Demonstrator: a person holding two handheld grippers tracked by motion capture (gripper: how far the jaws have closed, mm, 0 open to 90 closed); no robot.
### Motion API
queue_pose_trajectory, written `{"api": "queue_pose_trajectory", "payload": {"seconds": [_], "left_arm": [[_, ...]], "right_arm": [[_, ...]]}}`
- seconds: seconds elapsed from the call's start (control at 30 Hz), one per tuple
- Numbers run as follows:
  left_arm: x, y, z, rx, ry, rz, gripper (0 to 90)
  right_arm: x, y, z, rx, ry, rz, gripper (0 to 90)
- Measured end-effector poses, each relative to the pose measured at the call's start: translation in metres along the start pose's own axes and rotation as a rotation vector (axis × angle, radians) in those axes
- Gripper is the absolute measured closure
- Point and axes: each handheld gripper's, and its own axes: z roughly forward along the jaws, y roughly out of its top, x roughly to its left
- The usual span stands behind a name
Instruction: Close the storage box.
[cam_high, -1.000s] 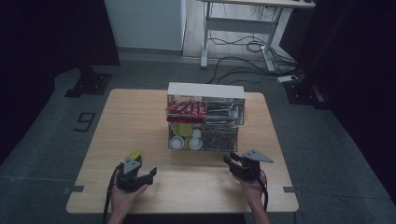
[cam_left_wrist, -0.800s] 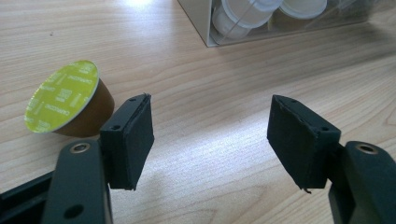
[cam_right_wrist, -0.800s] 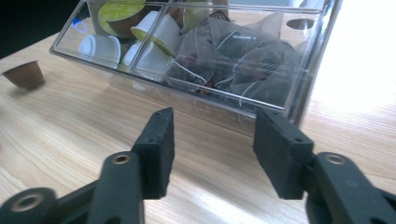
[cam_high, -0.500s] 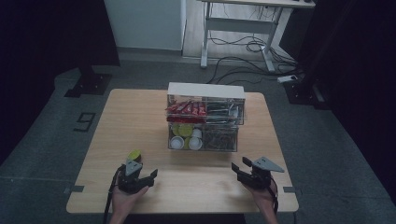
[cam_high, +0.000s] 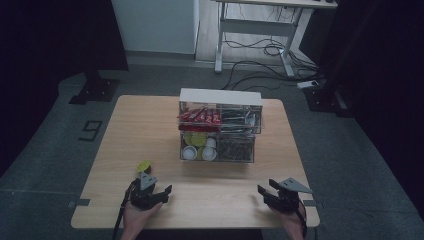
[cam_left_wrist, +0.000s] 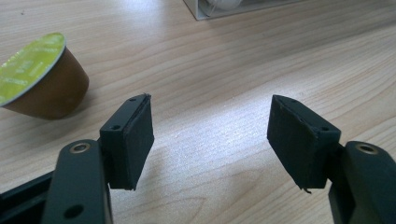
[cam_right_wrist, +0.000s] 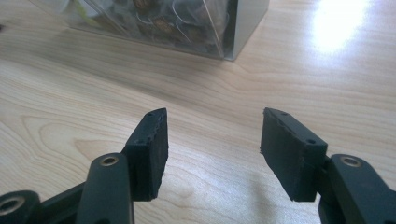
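- Coffee pod (cam_left_wrist: 39, 77) with a green lid and brown body lies on its side on the wooden table (cam_high: 150, 130), near my side of it.
- Seen from above, the pod (cam_high: 144, 165) is just past my left gripper (cam_high: 152, 192) and a bit to its left, close by but not touching.
- Through the left gripper view, the pod sits up and to the left of the left jaw, outside the gap. Its green lid faces up and to the left, so its long line runs slanted across the gripper, not straight into it.
- My left gripper's jaws are spread wide with only bare table between them.
- My right gripper (cam_high: 280, 196) is far off on the other side of the table, well apart from the pod. Its jaws have just been opening and now stand wide, with nothing between them.
- So the left hand is much nearer the pod. I think the next move is to swing the left gripper a little left and forward, so the pod comes between the pads.
- Clear box (cam_high: 220, 131) with little bins stands in the middle of the table. It holds red packs, more pods, and some dark things I can't make out well.
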Motion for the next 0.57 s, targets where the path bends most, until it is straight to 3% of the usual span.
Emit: {"api": "queue_pose_trajectory", "payload": {"seconds": [0.57], "left_arm": [[0.0006,-0.0012,0.0016,0.006,-0.003,0.000,31.5]], "right_arm": [[-0.0032,-0.0001,0.0050,0.013,-0.007,0.013,40.9]]}}
